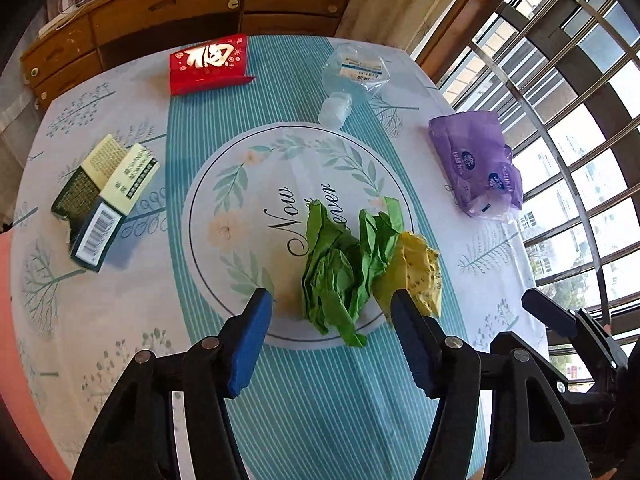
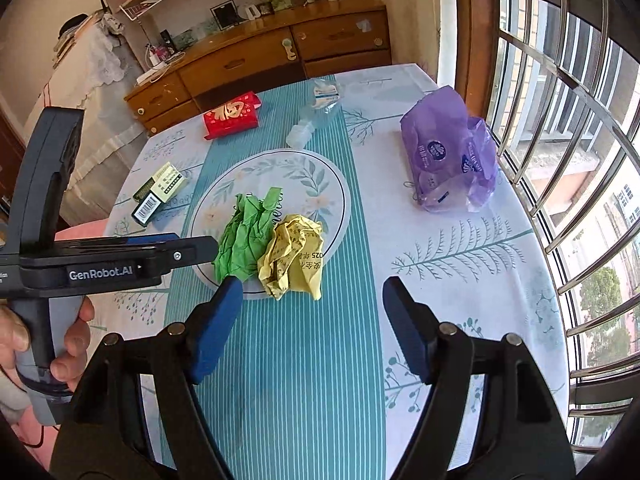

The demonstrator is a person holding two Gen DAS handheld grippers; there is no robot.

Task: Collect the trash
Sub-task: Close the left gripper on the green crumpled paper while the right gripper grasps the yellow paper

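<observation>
Paper lies between spread left fingers.

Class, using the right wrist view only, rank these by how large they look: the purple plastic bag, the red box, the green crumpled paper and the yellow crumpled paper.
1. Purple plastic bag, clearly largest.
2. Green crumpled paper and yellow crumpled paper: look alike, so unranked.
3. Red box, smallest, though it lies farther from the camera, so its true size is unsure.

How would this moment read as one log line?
left tongs: open, over green paper | right tongs: open, empty | yellow paper: on table
</observation>
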